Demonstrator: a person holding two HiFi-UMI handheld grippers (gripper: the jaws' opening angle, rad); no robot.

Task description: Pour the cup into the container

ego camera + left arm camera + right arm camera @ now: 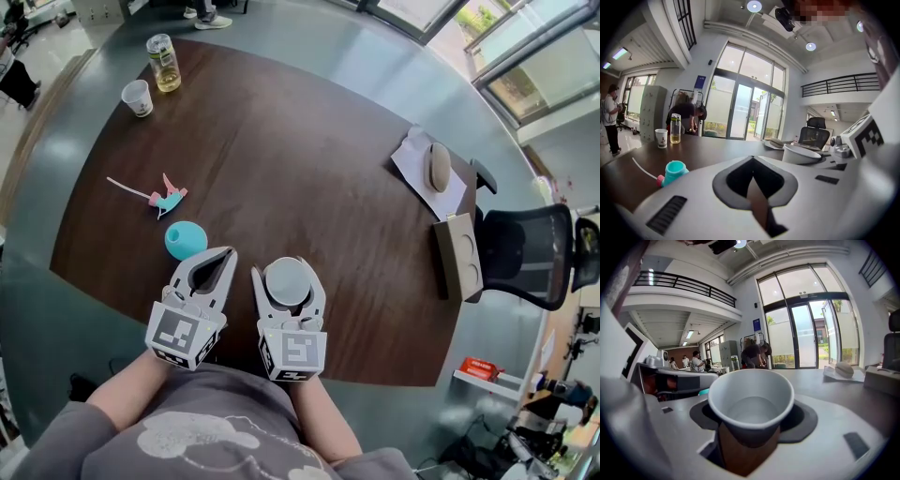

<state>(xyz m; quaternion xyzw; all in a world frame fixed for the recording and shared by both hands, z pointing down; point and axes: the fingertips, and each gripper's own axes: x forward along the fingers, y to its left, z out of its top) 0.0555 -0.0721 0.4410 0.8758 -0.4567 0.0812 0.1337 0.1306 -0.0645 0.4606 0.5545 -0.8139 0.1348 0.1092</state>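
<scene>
A white paper cup (285, 280) stands upright between the jaws of my right gripper (286, 270), which is shut on it just above the near edge of the dark wooden table (309, 159). In the right gripper view the cup (751, 401) fills the middle, its mouth facing up. The teal container (186, 239) stands on the table just left of and beyond my left gripper (229, 253), whose fingers meet at the tips with nothing held. The left gripper view shows the container (675, 171) low at the left and the cup (801, 153) to the right.
A pink and teal lid with a straw (165, 198) lies left of the container. At the far left corner stand another paper cup (137, 97) and a clear bottle (163, 63). Papers with a beige object (438, 167), a box (459, 255) and a black chair (530, 253) are at the right.
</scene>
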